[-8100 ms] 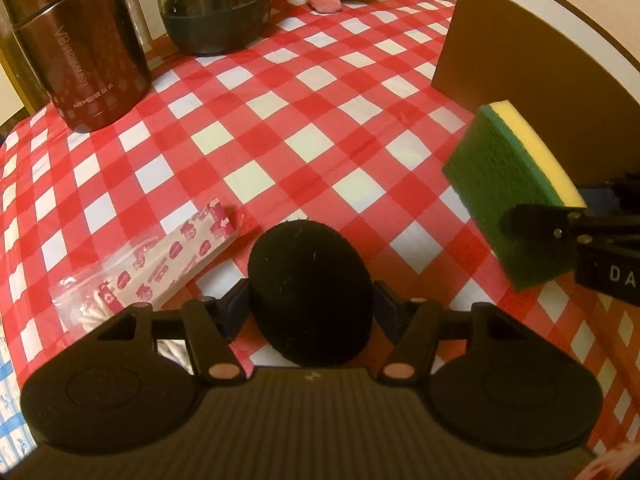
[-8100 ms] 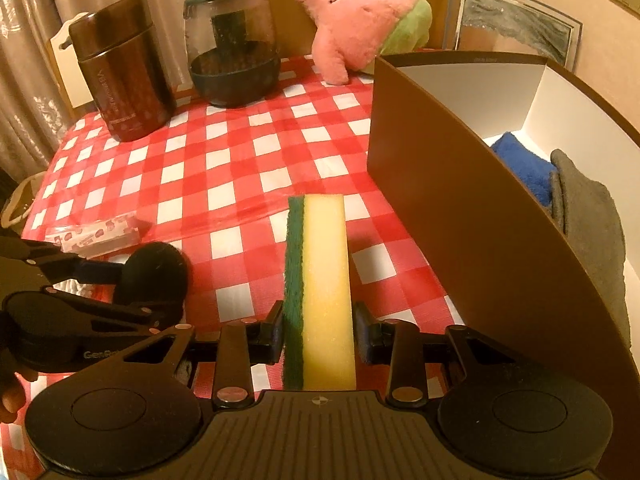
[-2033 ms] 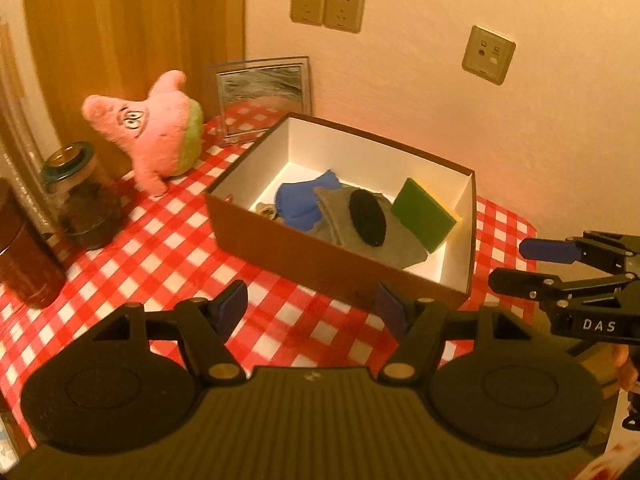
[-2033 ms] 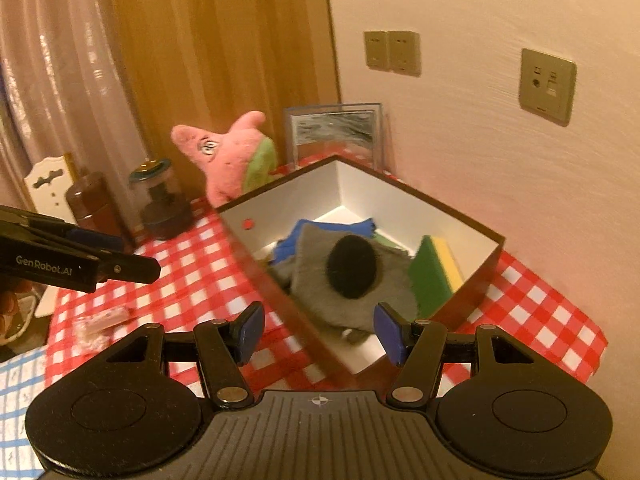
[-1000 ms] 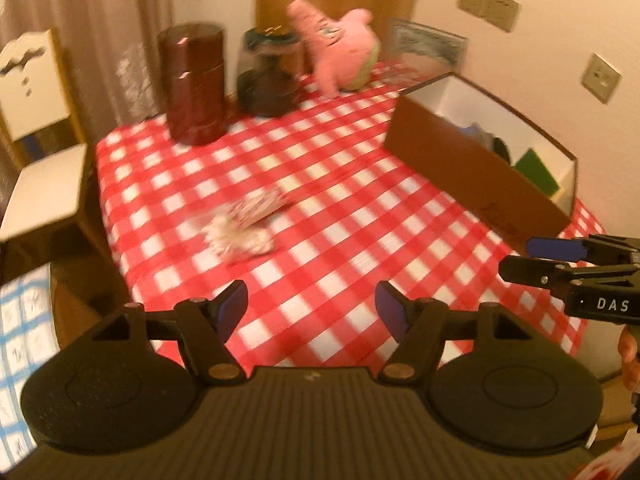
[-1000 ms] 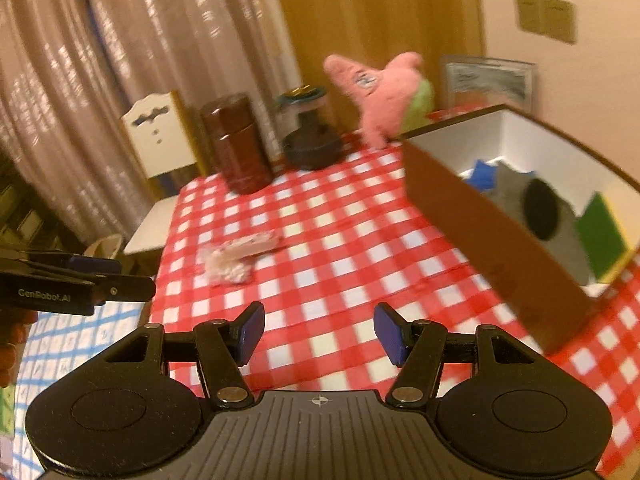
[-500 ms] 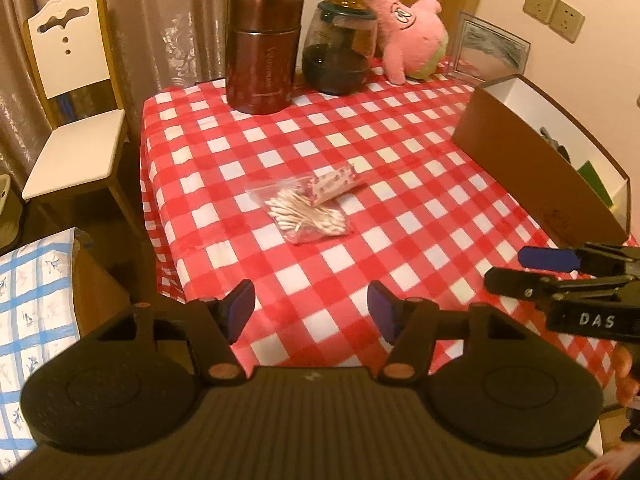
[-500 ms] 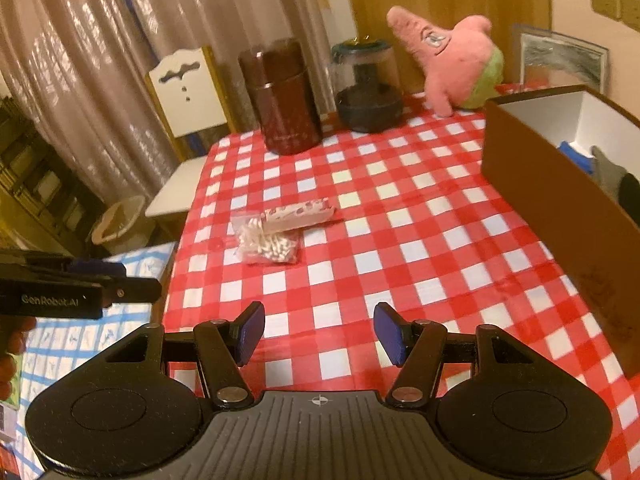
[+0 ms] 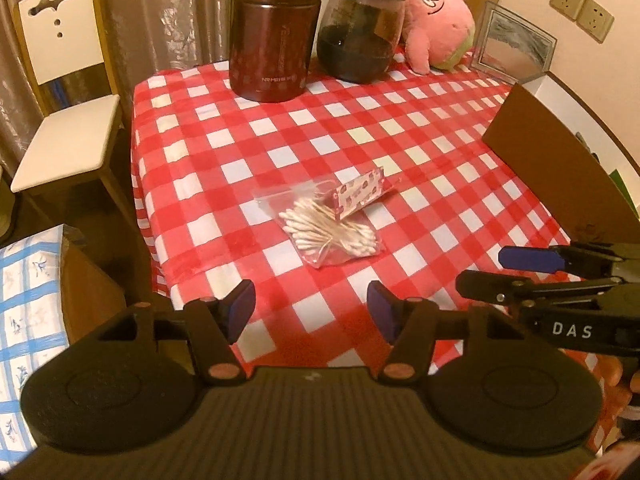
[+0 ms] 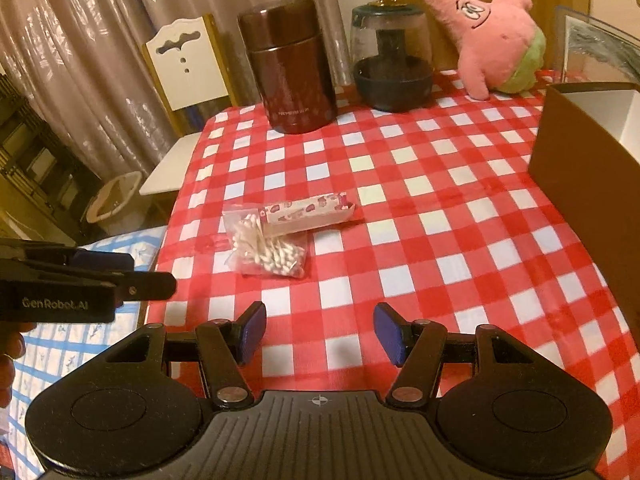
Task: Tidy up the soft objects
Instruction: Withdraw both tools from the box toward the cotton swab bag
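A clear bag of cotton swabs (image 9: 330, 222) (image 10: 268, 246) with a pink printed header lies on the red checked tablecloth (image 9: 420, 128) near its front left part. My left gripper (image 9: 311, 310) hovers open and empty a little short of the bag. My right gripper (image 10: 319, 332) is open and empty too, above the cloth to the bag's right; it also shows in the left wrist view (image 9: 504, 274). A brown box (image 9: 560, 168) (image 10: 588, 160) stands at the right edge, its contents mostly hidden. A pink star plush (image 9: 436, 28) (image 10: 492, 36) leans at the back.
A dark red canister (image 9: 276, 32) and a dark glass jar (image 9: 362, 36) stand at the back of the table. A framed picture (image 9: 512, 44) leans on the wall behind the box. A white chair (image 9: 64, 92) stands left of the table, above a blue checked cloth (image 9: 24, 312).
Both grippers have swung away from the box and come down toward the table's front. The swab bag now looms larger and nearer in both views.
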### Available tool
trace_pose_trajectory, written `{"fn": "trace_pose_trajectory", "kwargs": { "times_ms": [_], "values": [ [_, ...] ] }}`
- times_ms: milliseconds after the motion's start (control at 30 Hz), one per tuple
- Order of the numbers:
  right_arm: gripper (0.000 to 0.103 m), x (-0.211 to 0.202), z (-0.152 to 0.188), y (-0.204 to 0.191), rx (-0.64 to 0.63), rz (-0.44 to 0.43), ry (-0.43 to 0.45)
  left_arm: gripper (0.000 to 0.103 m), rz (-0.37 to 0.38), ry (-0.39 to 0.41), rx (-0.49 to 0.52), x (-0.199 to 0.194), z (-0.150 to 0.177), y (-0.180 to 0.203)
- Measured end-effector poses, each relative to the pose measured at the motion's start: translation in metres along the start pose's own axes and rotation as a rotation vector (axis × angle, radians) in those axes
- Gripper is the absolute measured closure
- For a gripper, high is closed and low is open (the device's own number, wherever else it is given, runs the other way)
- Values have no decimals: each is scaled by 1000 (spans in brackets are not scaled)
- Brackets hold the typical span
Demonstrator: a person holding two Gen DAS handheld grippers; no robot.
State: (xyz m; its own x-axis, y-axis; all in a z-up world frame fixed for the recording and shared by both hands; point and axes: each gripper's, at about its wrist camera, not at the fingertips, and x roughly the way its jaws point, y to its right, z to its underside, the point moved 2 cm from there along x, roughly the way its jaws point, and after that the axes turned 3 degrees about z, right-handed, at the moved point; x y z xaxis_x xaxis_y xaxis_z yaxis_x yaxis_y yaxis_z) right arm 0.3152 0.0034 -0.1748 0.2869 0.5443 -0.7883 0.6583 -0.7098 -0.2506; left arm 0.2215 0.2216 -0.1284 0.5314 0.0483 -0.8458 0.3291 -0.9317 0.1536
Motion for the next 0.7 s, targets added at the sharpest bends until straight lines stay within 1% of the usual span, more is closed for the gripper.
{"fn": "trace_pose_trajectory", "kwargs": {
  "times_ms": [133,367,533,700],
  "values": [
    [43,15,-7,4,22,-2,-6,44,9,-6,-20,17,-6,-3],
    [43,37,-16,11,43,3,-23,44,26,-20,-16,47,-14,-2],
    [43,49,-20,19,67,9,-31,44,51,-45,-84,67,-19,-9],
    [43,59,-25,28,92,16,-36,43,53,-62,-136,84,-26,-10]
  ]
}}
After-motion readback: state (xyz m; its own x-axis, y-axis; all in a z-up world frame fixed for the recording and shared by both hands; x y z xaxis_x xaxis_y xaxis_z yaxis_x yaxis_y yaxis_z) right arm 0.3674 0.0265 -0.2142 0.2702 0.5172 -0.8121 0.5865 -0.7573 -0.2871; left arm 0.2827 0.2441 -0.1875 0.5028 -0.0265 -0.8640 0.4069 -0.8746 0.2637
